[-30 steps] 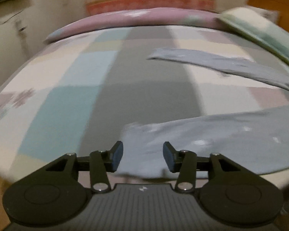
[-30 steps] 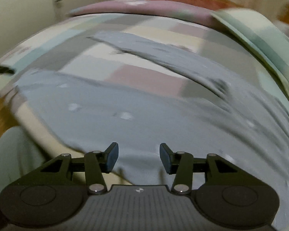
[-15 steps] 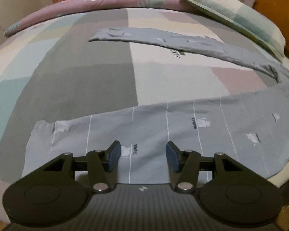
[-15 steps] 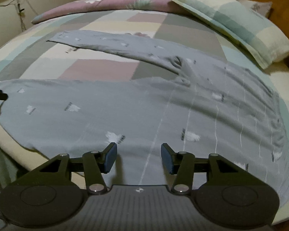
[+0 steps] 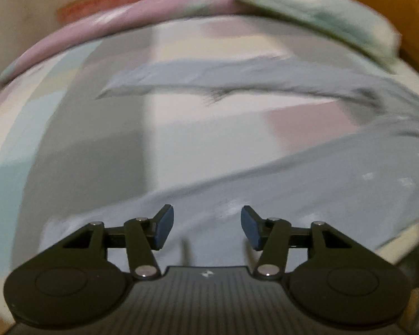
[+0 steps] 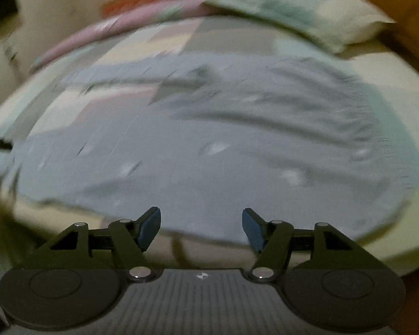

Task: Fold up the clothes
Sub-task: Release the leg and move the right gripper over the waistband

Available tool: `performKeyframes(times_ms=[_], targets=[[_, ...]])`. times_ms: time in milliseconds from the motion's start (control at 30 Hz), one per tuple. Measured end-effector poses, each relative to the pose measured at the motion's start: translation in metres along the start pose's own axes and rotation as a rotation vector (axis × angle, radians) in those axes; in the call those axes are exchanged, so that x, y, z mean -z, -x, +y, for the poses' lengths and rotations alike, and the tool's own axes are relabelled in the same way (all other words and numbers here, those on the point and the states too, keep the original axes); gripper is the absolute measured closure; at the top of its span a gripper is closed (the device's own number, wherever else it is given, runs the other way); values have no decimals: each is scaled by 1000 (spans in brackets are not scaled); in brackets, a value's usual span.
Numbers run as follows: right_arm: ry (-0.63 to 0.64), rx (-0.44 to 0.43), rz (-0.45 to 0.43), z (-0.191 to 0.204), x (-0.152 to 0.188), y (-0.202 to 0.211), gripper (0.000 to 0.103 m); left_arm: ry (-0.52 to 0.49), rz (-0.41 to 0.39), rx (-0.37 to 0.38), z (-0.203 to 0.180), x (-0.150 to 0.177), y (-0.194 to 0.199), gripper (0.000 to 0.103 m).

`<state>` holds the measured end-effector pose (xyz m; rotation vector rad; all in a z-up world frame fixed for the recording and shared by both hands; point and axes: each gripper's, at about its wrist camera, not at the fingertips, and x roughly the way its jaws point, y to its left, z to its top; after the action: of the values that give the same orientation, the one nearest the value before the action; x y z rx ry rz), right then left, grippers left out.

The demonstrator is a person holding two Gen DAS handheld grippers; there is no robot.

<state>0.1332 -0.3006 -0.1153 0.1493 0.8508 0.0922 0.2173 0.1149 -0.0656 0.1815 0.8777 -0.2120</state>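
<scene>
Your left gripper (image 5: 206, 227) stands open, gripping nothing. Your right gripper (image 6: 201, 227) is opening, jaws empty. Both hover above the grey-blue printed cotton pyjama trousers (image 6: 209, 150) spread flat on the pastel patchwork bedsheet (image 5: 97, 145).

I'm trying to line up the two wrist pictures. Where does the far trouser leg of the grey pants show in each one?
Left wrist: the far trouser leg runs as a blurred band across the upper middle, apart from the near leg.
Right wrist: it lies in the upper left, meeting the pants' body towards the middle.
Shared landmark: the checked pillow, upper right in both.
</scene>
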Motion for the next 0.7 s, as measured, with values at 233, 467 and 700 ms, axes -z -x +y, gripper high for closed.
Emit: performKeyframes(times_ms=[233, 467, 700], targets=[[7, 202, -73, -47, -26, -18, 30, -212, -96, 279, -139, -45, -28, 43], [103, 172, -12, -63, -2, -30, 27, -254, 32, 406, -219, -24, -77, 43], [317, 88, -15, -42, 15, 3, 29, -360, 24, 373, -226, -6, -51, 39]])
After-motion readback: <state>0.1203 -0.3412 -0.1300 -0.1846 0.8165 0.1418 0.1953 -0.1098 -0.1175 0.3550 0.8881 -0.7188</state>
